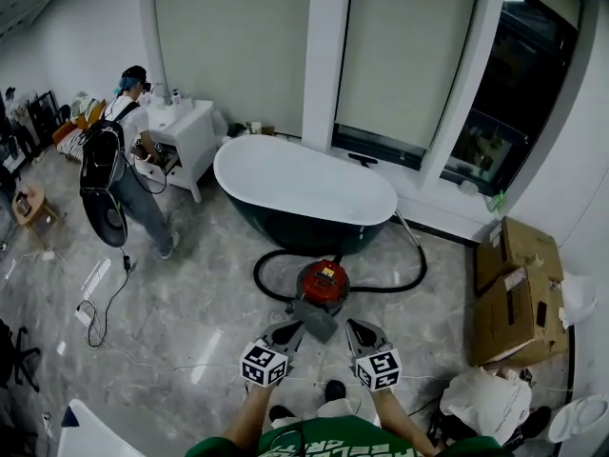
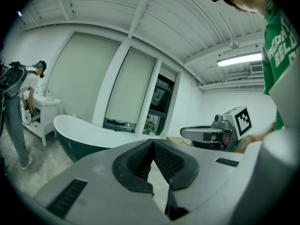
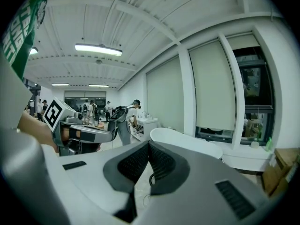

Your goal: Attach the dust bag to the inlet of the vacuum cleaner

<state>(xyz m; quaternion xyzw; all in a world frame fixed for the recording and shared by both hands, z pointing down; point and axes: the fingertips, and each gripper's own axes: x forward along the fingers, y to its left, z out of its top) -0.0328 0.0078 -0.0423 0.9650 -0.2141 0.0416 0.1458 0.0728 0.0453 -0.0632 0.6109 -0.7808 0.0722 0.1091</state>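
The red vacuum cleaner (image 1: 324, 282) stands on the marble floor in front of the bathtub, and its black hose (image 1: 411, 276) loops round behind it. A grey flat piece (image 1: 317, 320) lies against its near side; I cannot tell what it is. No dust bag shows clearly. My left gripper (image 1: 285, 335) and right gripper (image 1: 363, 335) hover side by side just short of the vacuum. Both are held level, pointing out across the room. The left gripper (image 2: 153, 143) is shut with nothing in it, and so is the right gripper (image 3: 149, 144).
A white and dark-green bathtub (image 1: 304, 184) stands behind the vacuum. A person (image 1: 124, 160) bends at a white cabinet (image 1: 190, 131) at the back left. Cardboard boxes (image 1: 514, 293) are stacked on the right above a white bag (image 1: 490, 398). Cables (image 1: 105, 303) trail over the floor at left.
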